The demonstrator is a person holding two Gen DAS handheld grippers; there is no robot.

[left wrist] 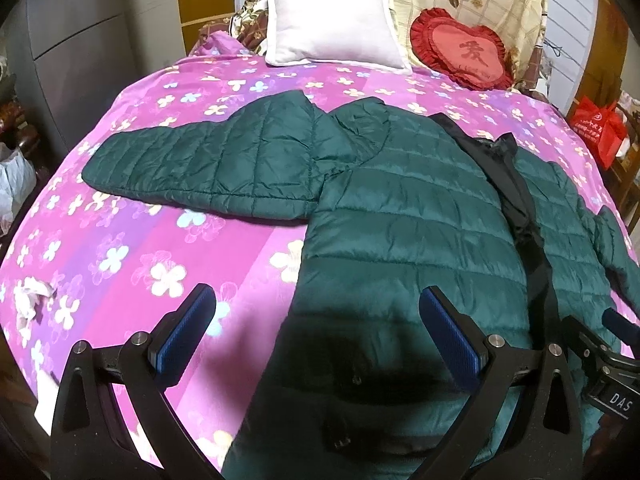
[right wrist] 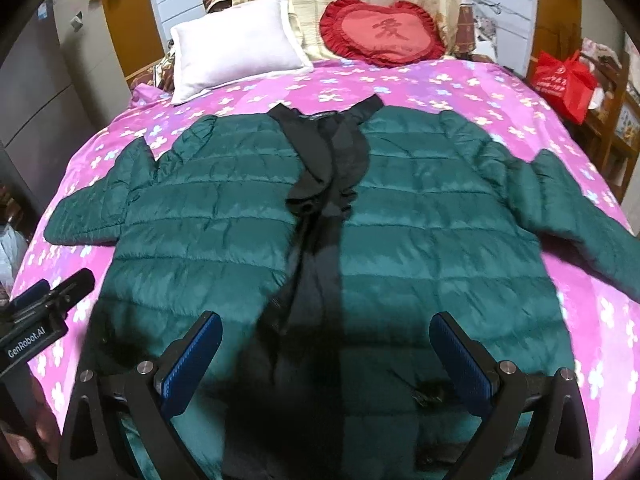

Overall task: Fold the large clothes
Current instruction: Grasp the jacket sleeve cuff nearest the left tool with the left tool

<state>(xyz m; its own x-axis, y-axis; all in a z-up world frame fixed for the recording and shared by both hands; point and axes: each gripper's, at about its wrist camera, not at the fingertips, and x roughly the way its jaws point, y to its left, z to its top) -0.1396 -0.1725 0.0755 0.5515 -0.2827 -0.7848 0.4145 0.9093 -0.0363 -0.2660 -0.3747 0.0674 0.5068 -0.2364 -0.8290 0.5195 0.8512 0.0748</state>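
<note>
A dark green quilted puffer jacket [right wrist: 420,216] lies spread flat on the bed, front up, with a black lining strip [right wrist: 324,184] down the middle and both sleeves out to the sides. It also shows in the left wrist view [left wrist: 400,216], its left sleeve [left wrist: 208,168] stretched out sideways. My left gripper [left wrist: 316,328] is open and empty above the jacket's lower left hem. My right gripper [right wrist: 326,352] is open and empty above the lower middle of the jacket. The left gripper also appears at the left edge of the right wrist view [right wrist: 44,292].
The bed has a pink flowered cover [left wrist: 120,248]. A white pillow [left wrist: 332,28] and a red heart cushion [left wrist: 460,46] lie at its head. A grey cabinet [left wrist: 80,52] stands left; a red bag [right wrist: 564,84] sits on shelves at the right.
</note>
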